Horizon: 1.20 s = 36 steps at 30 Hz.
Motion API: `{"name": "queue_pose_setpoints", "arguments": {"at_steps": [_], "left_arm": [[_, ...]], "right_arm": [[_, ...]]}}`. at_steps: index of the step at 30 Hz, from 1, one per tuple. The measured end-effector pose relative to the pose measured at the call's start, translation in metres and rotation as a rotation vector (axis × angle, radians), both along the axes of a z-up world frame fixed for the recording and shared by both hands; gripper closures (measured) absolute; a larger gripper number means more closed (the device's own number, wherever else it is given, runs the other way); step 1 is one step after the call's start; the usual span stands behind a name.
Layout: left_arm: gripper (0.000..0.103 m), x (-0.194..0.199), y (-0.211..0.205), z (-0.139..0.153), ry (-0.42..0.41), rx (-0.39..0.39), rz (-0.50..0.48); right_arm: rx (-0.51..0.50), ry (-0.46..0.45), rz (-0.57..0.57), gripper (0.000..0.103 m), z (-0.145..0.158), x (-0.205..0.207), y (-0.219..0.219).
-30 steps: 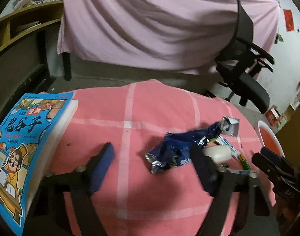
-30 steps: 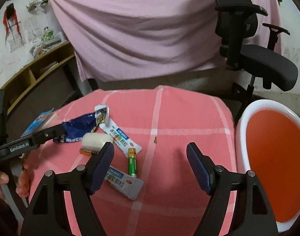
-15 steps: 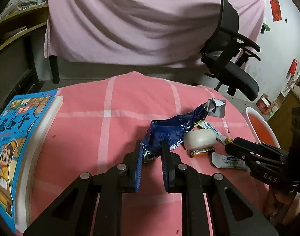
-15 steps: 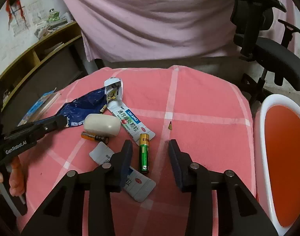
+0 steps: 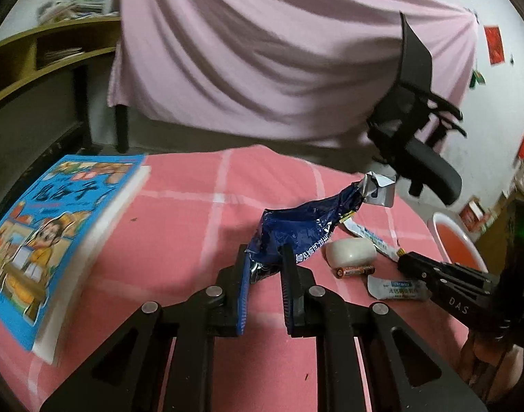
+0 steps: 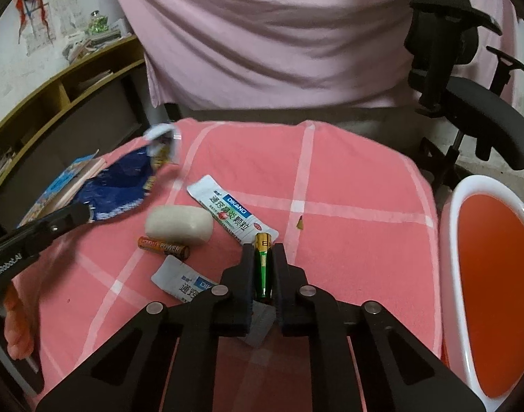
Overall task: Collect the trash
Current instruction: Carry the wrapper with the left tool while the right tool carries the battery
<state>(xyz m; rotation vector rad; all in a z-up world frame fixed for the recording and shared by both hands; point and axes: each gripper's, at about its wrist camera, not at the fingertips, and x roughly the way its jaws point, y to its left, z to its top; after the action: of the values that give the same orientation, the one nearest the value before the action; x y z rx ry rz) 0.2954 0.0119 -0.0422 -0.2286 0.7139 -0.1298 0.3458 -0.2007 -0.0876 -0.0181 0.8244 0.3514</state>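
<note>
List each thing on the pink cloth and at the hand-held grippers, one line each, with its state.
Left hand-held gripper: shut on blue wrapper.
Blue wrapper: crumpled, one end pinched, far end raised.
Right hand-held gripper: shut on green battery.
Green battery: clamped lengthwise between the fingers.
Orange battery: lying loose.
White soap bar: lying, untouched.
Long sachet: flat.
Torn sachet: flat, opened.
Bin: open beside the table.
Book: closed.
</note>
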Motion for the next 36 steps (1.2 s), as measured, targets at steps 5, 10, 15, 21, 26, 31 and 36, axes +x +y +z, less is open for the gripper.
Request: {"name": "queue_pose_setpoints", "arguments": {"at_steps": [5, 10, 15, 21, 26, 31, 36], "left_arm": [[0.09, -0.019, 0.005, 0.008, -0.074, -0.009, 0.075], [0.09, -0.039, 0.001, 0.018, -0.174, -0.022, 0.105], [0.09, -0.052, -0.017, 0.03, -0.26, -0.018, 0.114], [0.09, -0.054, -0.057, 0.05, -0.344, 0.004, 0.075], [0.09, -0.042, -0.092, 0.066, -0.37, -0.038, 0.009], [0.09, -0.032, -0.124, 0.075, -0.37, -0.096, -0.06], [0.09, -0.026, -0.159, 0.085, -0.354, -0.086, -0.113]], "right_arm": [[0.024, -0.102, -0.025, 0.095, 0.013, -0.012, -0.007], [0.078, -0.231, -0.053, 0.095, 0.027, -0.029, -0.018], [0.151, -0.356, -0.081, 0.095, 0.04, -0.048, -0.03], [0.239, -0.466, -0.138, 0.095, 0.052, -0.063, -0.052], [0.21, -0.583, -0.218, 0.095, 0.066, -0.079, -0.082], [0.22, -0.632, -0.312, 0.095, 0.075, -0.088, -0.128], [0.255, -0.65, -0.426, 0.095, 0.081, -0.094, -0.177]]}}
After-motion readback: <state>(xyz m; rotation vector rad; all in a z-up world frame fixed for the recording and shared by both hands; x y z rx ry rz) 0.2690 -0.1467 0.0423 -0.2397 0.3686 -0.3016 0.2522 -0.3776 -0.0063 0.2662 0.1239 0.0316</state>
